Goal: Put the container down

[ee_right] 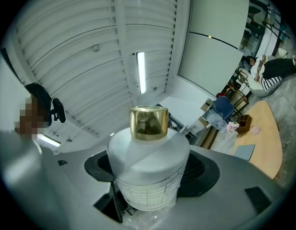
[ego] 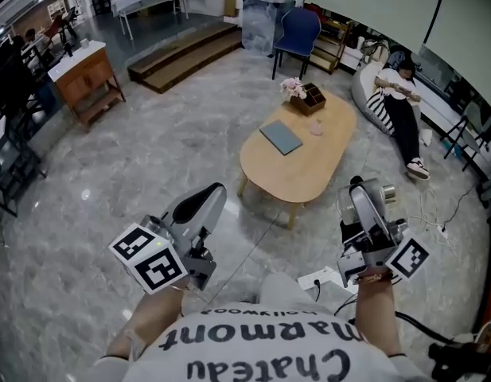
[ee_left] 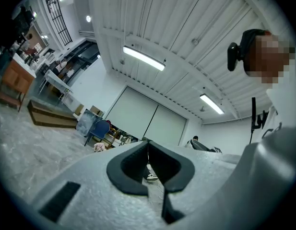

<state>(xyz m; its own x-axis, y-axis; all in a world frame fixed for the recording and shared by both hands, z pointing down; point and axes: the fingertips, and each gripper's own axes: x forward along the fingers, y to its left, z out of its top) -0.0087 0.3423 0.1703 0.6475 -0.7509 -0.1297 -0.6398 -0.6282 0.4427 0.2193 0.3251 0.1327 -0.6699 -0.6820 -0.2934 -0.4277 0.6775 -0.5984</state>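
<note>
The container (ee_right: 148, 162) is a frosted white bottle with a ribbed glass base and a gold cap (ee_right: 148, 122). My right gripper (ee_right: 150, 176) is shut on its body, the cap pointing up and away from the jaws. The head view shows the right gripper (ego: 366, 205) at the lower right with the bottle's cap (ego: 384, 191) beside it, held above the floor short of the oval wooden table (ego: 309, 169). My left gripper (ee_left: 148, 148) is shut with its pads touching and nothing between them. It hangs at the lower left in the head view (ego: 204, 205).
On the table lie a grey-blue book (ego: 281, 138), a wooden organiser (ego: 309, 100), flowers (ego: 292, 87) and a small pink item (ego: 316, 129). A blue chair (ego: 298, 30) stands behind. A person (ego: 400, 102) lounges at the right. A power strip (ego: 321, 278) lies near my feet.
</note>
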